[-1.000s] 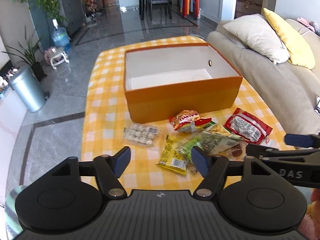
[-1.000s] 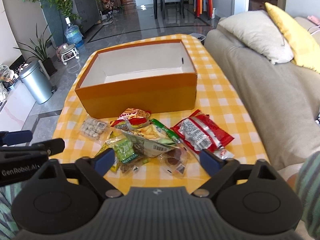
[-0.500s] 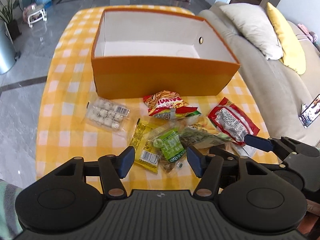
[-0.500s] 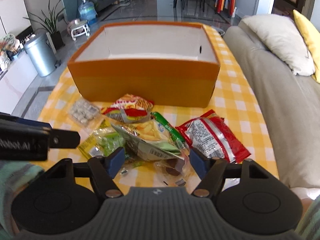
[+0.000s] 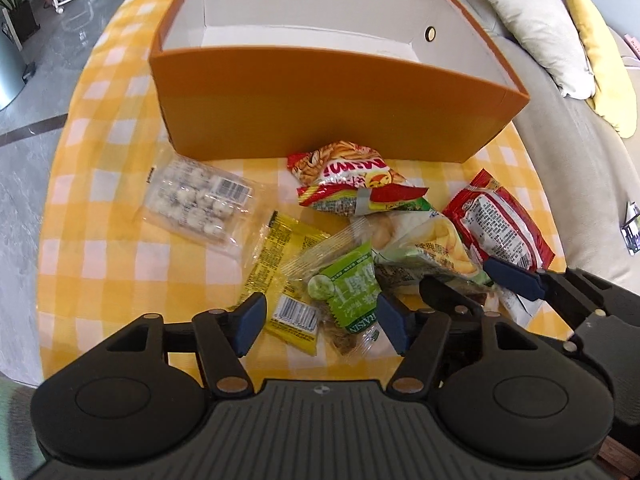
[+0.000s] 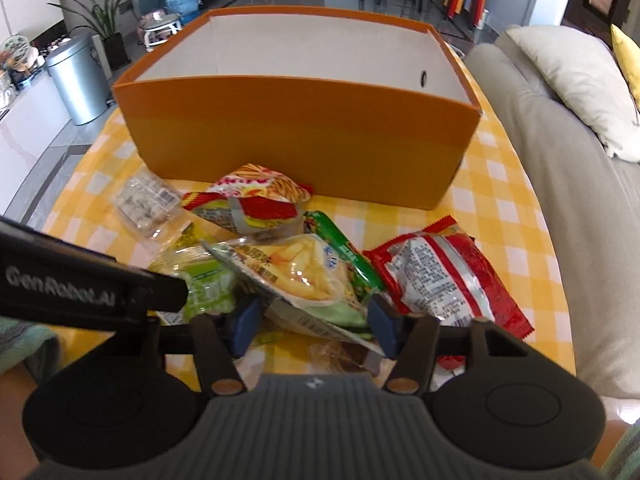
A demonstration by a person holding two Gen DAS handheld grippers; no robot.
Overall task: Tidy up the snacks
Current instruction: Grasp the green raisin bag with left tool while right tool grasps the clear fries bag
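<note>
Both claws low over the snack heap on the yellow checked tablecloth [image 5: 100,216], in front of an orange box [image 5: 320,108] with nothing visible inside. Left gripper [image 5: 320,322] spread apart, blue pads [image 5: 250,322] flanking the yellow packet [image 5: 286,268] and the green raisin packet [image 5: 352,292], gripping nothing. Right gripper [image 6: 314,330] likewise apart, straddling the fries bag [image 6: 304,276] but not clamped on it. Risks, as a judgement: overlapping packets — closing here could pinch two at once, or catch only a slippery film edge and drop the bag short of the box; the two tools sit close together, so a bump between them seems possible; a dragged packet could sweep the small clear one underneath off the near table edge. Count, as far as visible: one box, one clear pack of white candies [image 5: 200,200], one noodle-snack bag [image 5: 348,172], one red bag [image 5: 496,220], one yellow packet, one raisin packet, one fries bag, one green stick packet [image 6: 344,256] — and at least one clear wrapper under the pile, contents hard to tell.
</note>
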